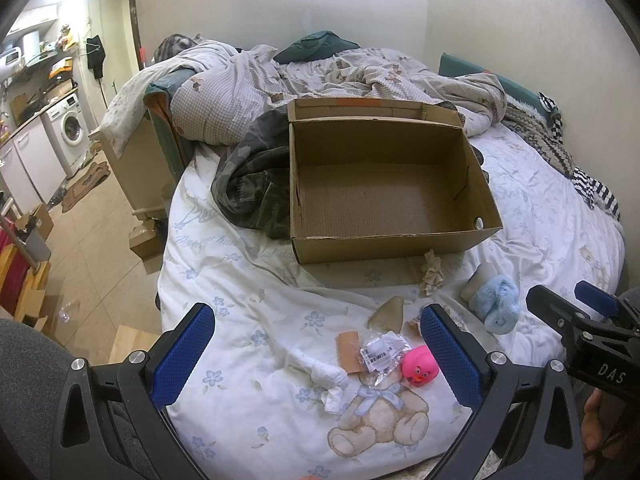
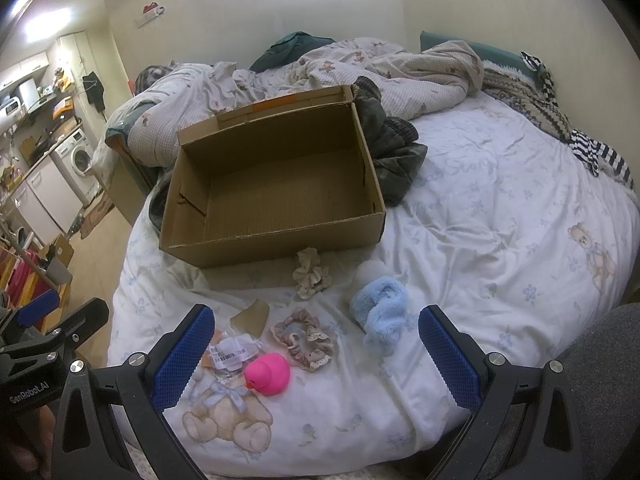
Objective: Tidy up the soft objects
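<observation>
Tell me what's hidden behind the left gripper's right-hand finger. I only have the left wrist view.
Observer: A dusty-pink scrunchie with lace trim. It lies flat on the bedsheet, just right of the pink duck.
Operator: Right gripper state? I only see its tip.
Observer: The right gripper is open and holds nothing.
Operator: Is the blue fluffy thing touching that scrunchie?
Observer: No. The blue fluffy piece lies apart from it, with a strip of sheet between them.
</observation>
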`<action>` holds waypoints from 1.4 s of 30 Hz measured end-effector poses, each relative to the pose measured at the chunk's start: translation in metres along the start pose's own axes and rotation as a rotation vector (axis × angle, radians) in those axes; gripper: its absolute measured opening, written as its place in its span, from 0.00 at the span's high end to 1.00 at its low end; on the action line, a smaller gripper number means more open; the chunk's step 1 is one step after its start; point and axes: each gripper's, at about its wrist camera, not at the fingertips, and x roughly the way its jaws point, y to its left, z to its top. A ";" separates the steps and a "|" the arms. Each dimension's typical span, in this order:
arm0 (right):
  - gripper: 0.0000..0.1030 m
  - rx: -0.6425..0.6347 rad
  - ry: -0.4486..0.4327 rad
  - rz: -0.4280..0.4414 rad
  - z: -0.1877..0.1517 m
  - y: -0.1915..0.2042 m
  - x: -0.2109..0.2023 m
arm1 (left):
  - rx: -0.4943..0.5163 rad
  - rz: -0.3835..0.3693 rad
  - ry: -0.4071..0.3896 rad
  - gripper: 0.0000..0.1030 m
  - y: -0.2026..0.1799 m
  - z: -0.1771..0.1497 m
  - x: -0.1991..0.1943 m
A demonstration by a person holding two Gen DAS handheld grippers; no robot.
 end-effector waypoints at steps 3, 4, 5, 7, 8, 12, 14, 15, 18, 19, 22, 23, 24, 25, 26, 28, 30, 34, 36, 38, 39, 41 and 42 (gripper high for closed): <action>0.00 0.000 -0.001 0.001 0.000 0.000 0.000 | 0.000 -0.001 0.000 0.00 0.000 0.000 0.000; 0.00 0.000 0.000 0.000 0.000 0.000 -0.001 | 0.000 -0.001 -0.001 0.00 0.000 0.000 0.000; 0.00 0.001 -0.001 0.001 0.000 0.000 0.000 | 0.001 0.000 0.000 0.00 -0.001 0.000 0.000; 0.00 0.000 -0.001 0.000 0.000 0.000 -0.001 | 0.001 -0.001 0.000 0.00 0.000 0.000 0.000; 0.00 0.000 0.000 0.000 0.000 0.000 0.000 | 0.001 0.000 0.000 0.00 0.000 0.000 0.000; 0.00 0.000 -0.001 0.002 0.000 0.000 0.000 | 0.001 0.000 -0.001 0.00 0.000 0.000 0.000; 0.00 0.000 0.000 0.002 0.000 0.000 -0.001 | 0.001 -0.001 -0.002 0.00 0.000 0.000 0.000; 0.00 0.000 0.000 0.001 0.000 0.000 -0.001 | 0.000 -0.001 -0.001 0.00 0.000 0.000 0.000; 0.00 0.001 -0.001 0.002 0.000 0.000 -0.001 | 0.000 -0.001 -0.001 0.00 0.000 0.000 0.000; 0.00 0.001 -0.002 0.001 0.000 0.000 -0.001 | -0.001 -0.001 -0.001 0.00 0.000 0.000 0.000; 0.00 0.001 -0.001 0.002 0.000 0.001 -0.001 | -0.002 -0.001 -0.002 0.00 0.000 0.000 0.000; 0.00 0.001 -0.001 0.002 0.000 0.001 -0.001 | 0.000 0.000 -0.002 0.00 0.000 0.000 0.000; 0.00 0.001 -0.001 0.002 0.000 0.001 0.000 | 0.000 0.000 -0.002 0.00 -0.001 -0.001 0.001; 0.00 0.001 -0.001 0.003 0.000 0.001 -0.001 | -0.002 0.001 0.000 0.00 -0.002 -0.001 0.002; 0.00 0.001 -0.001 0.003 0.000 0.001 -0.001 | -0.002 0.001 0.000 0.00 -0.002 -0.001 0.001; 0.00 0.000 -0.002 0.002 0.000 0.001 -0.001 | 0.001 -0.002 0.000 0.00 -0.006 -0.001 -0.001; 0.00 0.001 0.000 0.001 0.000 0.001 0.000 | 0.004 0.000 -0.004 0.00 -0.006 -0.001 0.000; 0.00 0.002 -0.001 0.002 0.000 0.001 -0.001 | 0.003 -0.001 -0.001 0.00 -0.006 -0.001 0.000; 0.00 0.001 -0.001 0.003 0.000 0.001 0.000 | 0.001 -0.001 -0.002 0.00 -0.006 -0.001 0.000; 0.00 0.004 0.000 0.003 0.000 0.000 0.000 | 0.002 -0.001 -0.001 0.00 -0.005 -0.001 0.000; 0.00 0.005 0.001 0.003 0.000 0.000 0.000 | 0.001 -0.003 0.001 0.00 -0.006 -0.001 0.000; 0.00 0.003 0.004 -0.004 0.000 0.001 0.000 | -0.001 -0.005 0.006 0.00 -0.006 0.001 0.000; 0.00 -0.003 0.010 -0.004 0.003 0.005 0.001 | -0.004 -0.008 0.016 0.00 -0.007 0.003 0.001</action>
